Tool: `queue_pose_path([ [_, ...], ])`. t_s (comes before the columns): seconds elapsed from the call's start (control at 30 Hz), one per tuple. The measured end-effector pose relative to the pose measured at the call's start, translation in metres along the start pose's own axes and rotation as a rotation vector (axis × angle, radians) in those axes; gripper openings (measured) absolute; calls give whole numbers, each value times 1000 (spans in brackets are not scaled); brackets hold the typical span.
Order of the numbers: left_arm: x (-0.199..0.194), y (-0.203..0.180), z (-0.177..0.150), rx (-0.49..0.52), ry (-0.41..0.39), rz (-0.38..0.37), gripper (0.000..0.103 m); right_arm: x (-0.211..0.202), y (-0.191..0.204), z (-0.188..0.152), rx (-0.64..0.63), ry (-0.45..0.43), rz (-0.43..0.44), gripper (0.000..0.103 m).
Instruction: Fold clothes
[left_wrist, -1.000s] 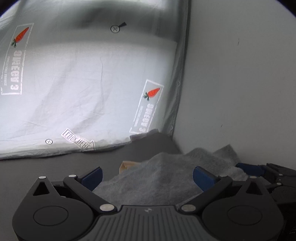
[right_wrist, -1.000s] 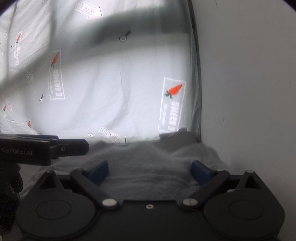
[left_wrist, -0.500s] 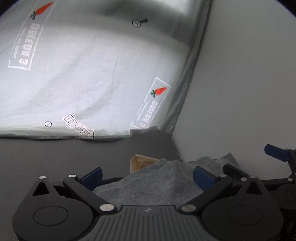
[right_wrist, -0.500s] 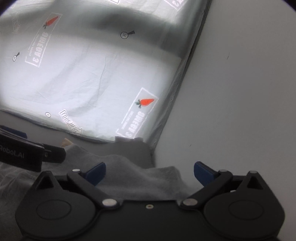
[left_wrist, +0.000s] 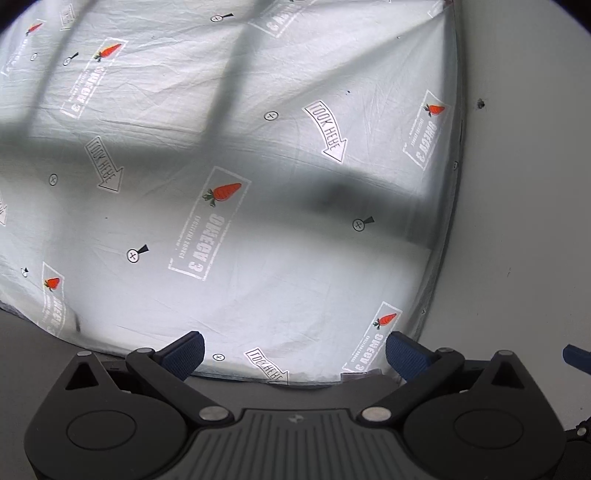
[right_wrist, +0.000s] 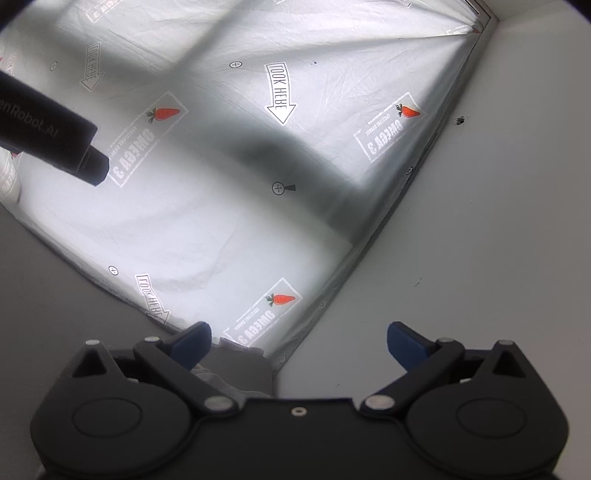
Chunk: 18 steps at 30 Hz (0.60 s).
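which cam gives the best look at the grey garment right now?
Right wrist view, barely: a crumpled scrap of the grey garment shows just behind the open right gripper, at the foot of the printed curtain. The left wrist view shows only a sliver near the open left gripper.

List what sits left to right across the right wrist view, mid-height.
Black body of the other gripper → backlit white printed sheet with carrot logos → sheet's grey hemmed edge → plain white wall.
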<state>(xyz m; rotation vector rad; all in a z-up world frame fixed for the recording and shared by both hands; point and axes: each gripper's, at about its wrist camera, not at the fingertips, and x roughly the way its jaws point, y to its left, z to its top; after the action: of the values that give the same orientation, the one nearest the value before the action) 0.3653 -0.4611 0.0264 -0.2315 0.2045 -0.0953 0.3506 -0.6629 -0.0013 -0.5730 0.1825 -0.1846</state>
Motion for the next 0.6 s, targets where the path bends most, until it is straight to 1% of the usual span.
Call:
queue_pose_path([
  [0.1, -33, 19, 5, 10, 31, 3, 103, -20, 9, 11, 54, 37, 73, 103],
  [0.17, -50, 32, 10, 27, 50, 13, 103, -33, 11, 17, 122, 38, 143, 103],
  [0.23, -66, 45, 17, 28, 64, 20, 103, -46, 11, 26, 235, 43, 226, 103],
  [0.27, -75, 56, 22, 12, 70, 16, 103, -55, 10, 31, 314, 42, 276, 103],
  [0.37, -101, 85, 34, -10, 81, -20, 103, -84, 15, 45, 489, 51, 401, 103],
  [0.4, -111, 97, 39, -2, 82, -27, 103, -97, 19, 51, 528, 33, 416, 103],
  [0.5, -145, 132, 48, 30, 74, -39, 103, -145, 43, 69, 587, -70, 379, 103],
  [0.53, -156, 145, 51, 44, 86, -53, 103, -161, 53, 76, 603, -98, 384, 103],
  [0.6, -178, 169, 56, 76, 113, -79, 103, -185, 71, 90, 659, -112, 432, 103],
])
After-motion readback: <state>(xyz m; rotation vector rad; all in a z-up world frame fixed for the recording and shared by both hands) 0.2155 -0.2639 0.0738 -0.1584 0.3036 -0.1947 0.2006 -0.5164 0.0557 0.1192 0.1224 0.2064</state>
